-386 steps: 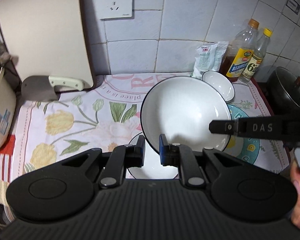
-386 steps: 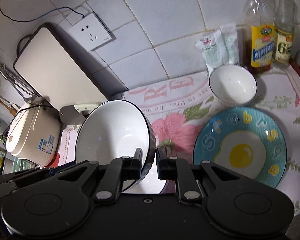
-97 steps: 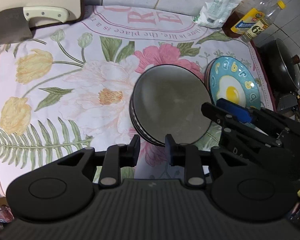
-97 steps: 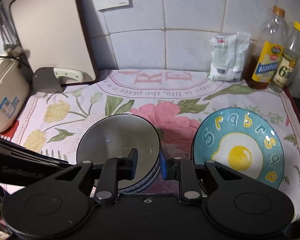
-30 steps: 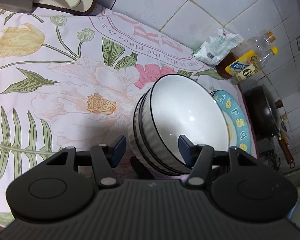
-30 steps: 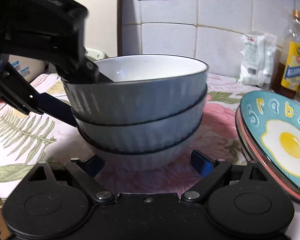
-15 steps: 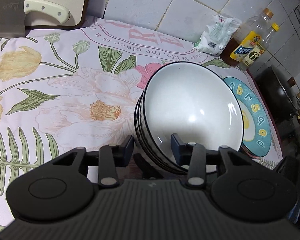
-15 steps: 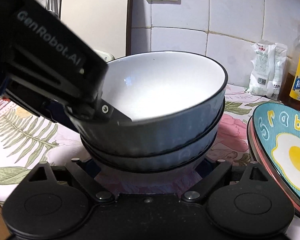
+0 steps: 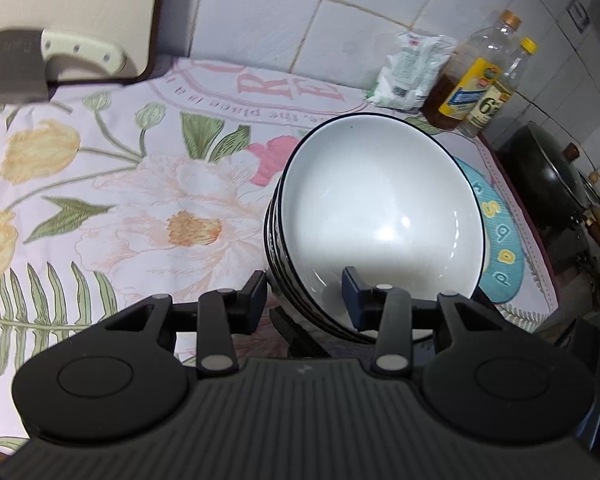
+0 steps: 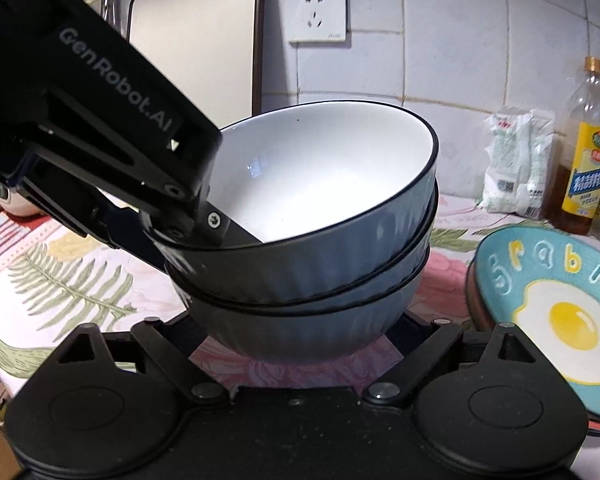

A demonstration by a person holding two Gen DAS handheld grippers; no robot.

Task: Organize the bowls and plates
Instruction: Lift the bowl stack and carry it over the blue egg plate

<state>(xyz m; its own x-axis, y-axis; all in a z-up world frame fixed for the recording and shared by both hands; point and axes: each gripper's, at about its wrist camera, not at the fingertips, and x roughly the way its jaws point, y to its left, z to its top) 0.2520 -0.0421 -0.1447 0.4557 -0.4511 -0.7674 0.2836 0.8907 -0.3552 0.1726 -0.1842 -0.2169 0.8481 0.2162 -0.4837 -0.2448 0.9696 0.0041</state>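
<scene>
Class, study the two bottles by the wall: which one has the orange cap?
The taller bottle with dark liquid, standing beside the white packet; the shorter bottle next to it has a yellow cap.

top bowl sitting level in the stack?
No. In the right wrist view the top bowl tilts, its left rim pinched by the left gripper.

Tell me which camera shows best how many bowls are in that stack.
The right wrist view: it sees the stack of bowls side-on, three ribbed walls nested. The left wrist view looks down into the top bowl, showing only crowded rims.
</scene>
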